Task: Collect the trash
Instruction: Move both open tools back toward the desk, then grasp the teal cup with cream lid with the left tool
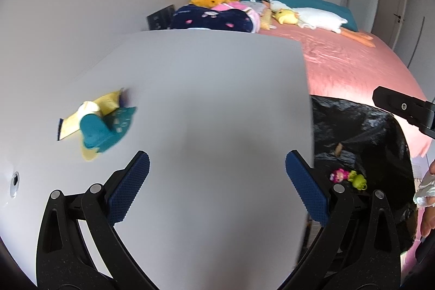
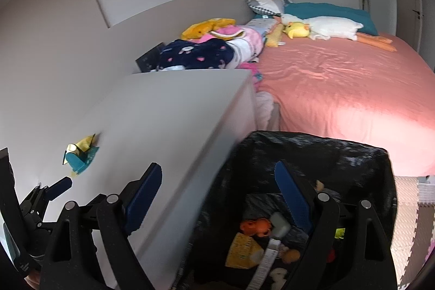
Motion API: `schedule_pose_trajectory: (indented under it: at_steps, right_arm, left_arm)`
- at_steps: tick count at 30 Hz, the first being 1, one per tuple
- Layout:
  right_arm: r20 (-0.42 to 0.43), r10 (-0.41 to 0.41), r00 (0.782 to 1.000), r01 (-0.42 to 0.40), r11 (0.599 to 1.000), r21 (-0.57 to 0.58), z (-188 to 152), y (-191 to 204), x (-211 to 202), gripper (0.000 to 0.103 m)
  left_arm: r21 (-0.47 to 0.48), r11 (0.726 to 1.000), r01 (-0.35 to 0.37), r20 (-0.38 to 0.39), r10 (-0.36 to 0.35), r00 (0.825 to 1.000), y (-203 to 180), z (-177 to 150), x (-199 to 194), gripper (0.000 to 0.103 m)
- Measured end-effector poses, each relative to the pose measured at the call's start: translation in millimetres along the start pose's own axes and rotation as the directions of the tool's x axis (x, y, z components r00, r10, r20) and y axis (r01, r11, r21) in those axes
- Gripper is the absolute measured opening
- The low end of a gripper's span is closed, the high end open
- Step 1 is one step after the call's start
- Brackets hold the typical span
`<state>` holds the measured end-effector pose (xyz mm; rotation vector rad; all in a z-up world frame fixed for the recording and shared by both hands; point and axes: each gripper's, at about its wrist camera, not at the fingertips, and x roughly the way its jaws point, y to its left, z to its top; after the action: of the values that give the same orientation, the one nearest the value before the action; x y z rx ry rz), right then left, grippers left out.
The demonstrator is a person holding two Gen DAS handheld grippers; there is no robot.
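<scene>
Fingers of both grippers, left [image 1: 217,189] and right [image 2: 217,197], spread empty, angled downward over white table [image 1: 217,99].

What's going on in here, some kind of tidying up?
Yes. A person holds a pair of tongs in each hand, clearing rubbish. Both the left tongs and the right tongs are open and empty. Teal and yellow wrappers lie on the white desk. Beside the desk stands a bin with a black bag, already holding scraps.
</scene>
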<state>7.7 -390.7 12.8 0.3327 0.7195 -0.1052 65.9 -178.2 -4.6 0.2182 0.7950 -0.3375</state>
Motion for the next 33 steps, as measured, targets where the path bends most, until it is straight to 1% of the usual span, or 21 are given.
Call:
schedule_pose_trajectory:
  at_steps: [4,10,13,15,17,18,19,22,24,28,33]
  right_arm:
    - [-0.016,0.03,0.999,-0.03,0.999,-0.022,4,22,13,0.085]
    - [-0.028,0.071,0.997,-0.072,0.996,-0.049,9,50,29,0.085]
    - [-0.036,0.085,0.996,-0.087,0.994,-0.063,11,61,36,0.085]
    - [-0.04,0.092,0.995,-0.094,0.993,-0.072,12,69,40,0.085]
    - [-0.049,0.096,0.994,-0.1,0.992,-0.081,12,75,45,0.085]
    - [-0.054,0.097,0.994,-0.102,0.991,-0.087,12,79,48,0.085]
    - [-0.056,0.099,0.994,-0.104,0.991,-0.089,12,80,50,0.085]
    - [-0.066,0.106,0.992,-0.112,0.989,-0.094,12,85,56,0.085]
    - [-0.071,0.109,0.991,-0.116,0.988,-0.098,12,88,59,0.085]
    - [-0.083,0.117,0.99,-0.126,0.987,-0.102,12,93,67,0.085]
    - [-0.089,0.125,0.988,-0.135,0.984,-0.113,12,99,70,0.085]
  left_arm:
    - [-0.031,0.999,-0.042,-0.001,0.042,0.999,27,1,4,0.097]
    - [-0.086,0.993,-0.085,-0.004,0.085,0.996,63,4,10,0.097]
    - [-0.118,0.986,-0.114,-0.004,0.115,0.993,83,6,14,0.097]
    - [-0.156,0.979,-0.131,-0.002,0.133,0.991,98,9,19,0.096]
    - [-0.185,0.97,-0.155,-0.002,0.158,0.987,110,11,25,0.09]
    - [-0.195,0.966,-0.171,-0.008,0.173,0.985,116,11,30,0.084]
    - [-0.202,0.963,-0.181,-0.013,0.182,0.983,120,12,33,0.08]
    - [-0.232,0.952,-0.199,-0.027,0.198,0.98,134,12,44,0.072]
    - [-0.243,0.946,-0.215,-0.032,0.213,0.976,141,13,49,0.071]
    - [-0.244,0.944,-0.224,-0.043,0.22,0.975,147,13,54,0.067]
    - [-0.233,0.949,-0.21,-0.06,0.202,0.978,150,18,62,0.061]
